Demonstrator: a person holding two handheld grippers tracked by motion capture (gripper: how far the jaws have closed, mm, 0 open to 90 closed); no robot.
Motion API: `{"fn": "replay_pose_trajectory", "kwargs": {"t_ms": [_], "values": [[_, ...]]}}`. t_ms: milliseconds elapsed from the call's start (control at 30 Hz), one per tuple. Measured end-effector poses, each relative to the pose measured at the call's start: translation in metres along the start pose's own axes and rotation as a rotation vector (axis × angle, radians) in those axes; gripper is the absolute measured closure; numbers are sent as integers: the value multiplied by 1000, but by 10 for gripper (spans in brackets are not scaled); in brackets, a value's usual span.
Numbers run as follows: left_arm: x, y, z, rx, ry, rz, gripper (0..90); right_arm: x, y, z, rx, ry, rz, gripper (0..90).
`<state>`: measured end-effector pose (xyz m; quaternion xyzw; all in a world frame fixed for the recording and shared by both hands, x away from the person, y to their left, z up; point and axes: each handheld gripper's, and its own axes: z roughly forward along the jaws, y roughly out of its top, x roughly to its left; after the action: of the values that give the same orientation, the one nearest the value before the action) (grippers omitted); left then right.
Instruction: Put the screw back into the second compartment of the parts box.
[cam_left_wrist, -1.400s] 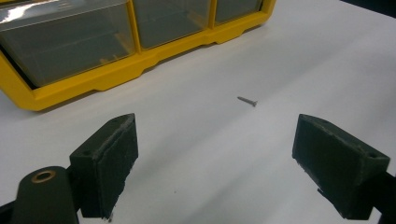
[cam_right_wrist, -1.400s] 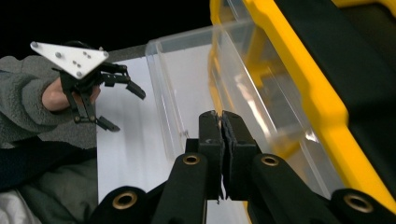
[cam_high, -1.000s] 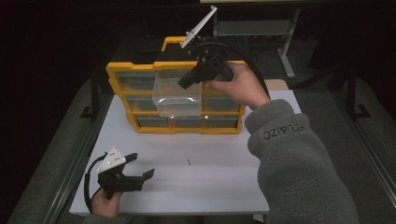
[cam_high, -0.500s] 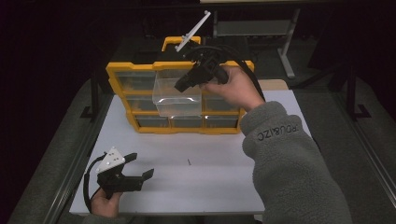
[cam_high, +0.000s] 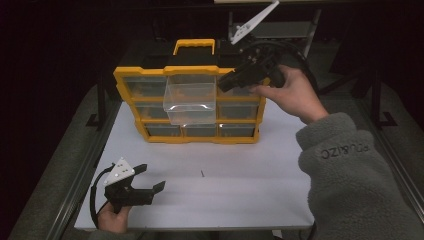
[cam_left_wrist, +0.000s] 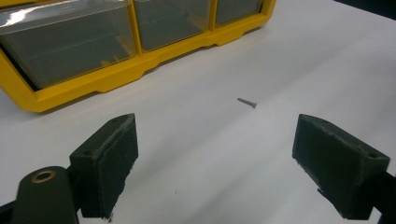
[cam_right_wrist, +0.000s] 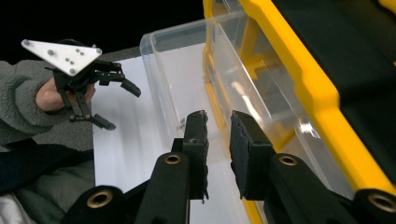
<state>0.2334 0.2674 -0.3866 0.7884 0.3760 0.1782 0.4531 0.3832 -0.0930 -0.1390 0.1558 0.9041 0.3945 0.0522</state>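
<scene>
A yellow organizer (cam_high: 200, 140) with clear drawers stands at the back of the white table. Its top middle drawer (cam_high: 190, 102) is pulled out toward me. My right gripper (cam_high: 225, 82) hovers just right of that drawer's upper corner. Its jaws have just been opening and stand a little apart, with nothing between them (cam_right_wrist: 218, 135); the drawer's clear wall (cam_right_wrist: 187, 70) lies just beyond them. My left gripper (cam_high: 154, 176) rests at the front left, open wide and empty (cam_left_wrist: 212, 154). A small screw (cam_left_wrist: 246, 102) lies on the table ahead of it.
The organizer's black top carries a yellow handle (cam_high: 195, 46). Dark frame rails run along both sides of the white table (cam_high: 280, 200). From the right gripper view, the left gripper (cam_right_wrist: 123, 108) is seen far off over the white surface.
My right gripper has moved to the right, away from the pulled-out drawer's corner. The drawer stays out. The left gripper has not moved.
</scene>
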Motion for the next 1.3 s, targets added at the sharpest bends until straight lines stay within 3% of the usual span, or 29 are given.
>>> {"fn": "replay_pose_trajectory", "kwargs": {"t_ms": [233, 500, 700, 1000, 1300], "values": [[0, 0, 1, -3, 3, 8, 139, 0, -35, -14, -8, -14, 21, 721], [-1, -1, 2, -15, 3, -3, 140, 3, -75, -8, -11, -8, 48, 676], [-1, -1, 2, -11, 3, 2, 139, 4, -104, 10, -9, 1, 53, 642], [-1, -1, 2, -6, 4, 3, 139, 5, -146, 50, 10, 22, 105, 610], [-1, -1, 1, -7, 4, 1, 140, 10, -172, 88, 36, 23, 111, 572]]}}
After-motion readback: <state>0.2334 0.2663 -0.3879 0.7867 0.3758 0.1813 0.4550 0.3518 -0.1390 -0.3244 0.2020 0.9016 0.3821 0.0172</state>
